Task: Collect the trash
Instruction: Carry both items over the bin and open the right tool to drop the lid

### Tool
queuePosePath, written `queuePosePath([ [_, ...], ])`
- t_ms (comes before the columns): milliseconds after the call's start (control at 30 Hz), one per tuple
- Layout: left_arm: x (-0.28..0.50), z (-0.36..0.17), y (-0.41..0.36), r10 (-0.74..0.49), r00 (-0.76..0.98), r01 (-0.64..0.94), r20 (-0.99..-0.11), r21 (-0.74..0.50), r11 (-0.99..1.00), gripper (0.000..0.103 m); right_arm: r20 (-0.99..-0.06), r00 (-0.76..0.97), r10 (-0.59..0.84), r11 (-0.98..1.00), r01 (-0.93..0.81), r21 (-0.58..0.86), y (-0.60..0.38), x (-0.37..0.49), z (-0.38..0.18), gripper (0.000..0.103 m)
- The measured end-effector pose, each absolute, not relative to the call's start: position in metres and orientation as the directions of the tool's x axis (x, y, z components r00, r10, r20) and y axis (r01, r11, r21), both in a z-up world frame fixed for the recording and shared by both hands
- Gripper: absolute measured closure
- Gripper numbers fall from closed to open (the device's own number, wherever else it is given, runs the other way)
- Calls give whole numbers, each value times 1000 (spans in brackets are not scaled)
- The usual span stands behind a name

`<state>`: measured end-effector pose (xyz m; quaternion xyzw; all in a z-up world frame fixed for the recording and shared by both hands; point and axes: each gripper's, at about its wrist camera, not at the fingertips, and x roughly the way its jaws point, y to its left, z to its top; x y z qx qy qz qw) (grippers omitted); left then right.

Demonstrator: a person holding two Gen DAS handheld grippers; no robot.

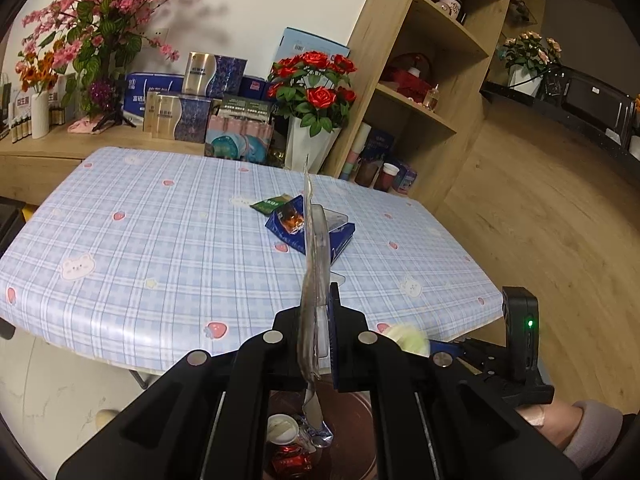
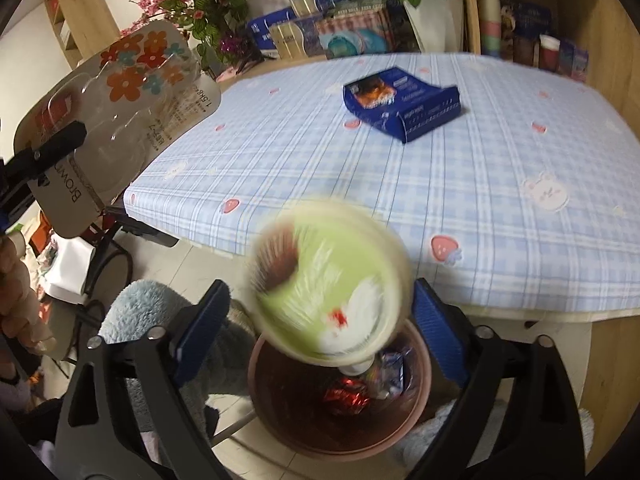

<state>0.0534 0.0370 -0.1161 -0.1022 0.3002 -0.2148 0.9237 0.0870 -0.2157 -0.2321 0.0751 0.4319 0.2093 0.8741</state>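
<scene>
My left gripper is shut on a flat blister pack, seen edge-on over the table's front edge; in the right wrist view the blister pack shows orange flower print. Below stands a brown trash bin holding a red wrapper and a paper cup. My right gripper stands open above the bin. A blurred green cup sits loose between its blue pads. A blue box and a green packet lie on the table.
The checked tablecloth table fills the middle. Behind it stand gift boxes, a vase of red roses and a wooden shelf unit. A fluffy blue cloth lies left of the bin. A person's hand shows at the left edge.
</scene>
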Motion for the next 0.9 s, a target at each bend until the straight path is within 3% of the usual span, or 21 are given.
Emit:
queuePosePath([
  [900, 41, -171, 9, -527, 582, 445, -619, -300, 844, 96, -628, 748, 213, 976, -135, 171, -273, 86, -174, 6],
])
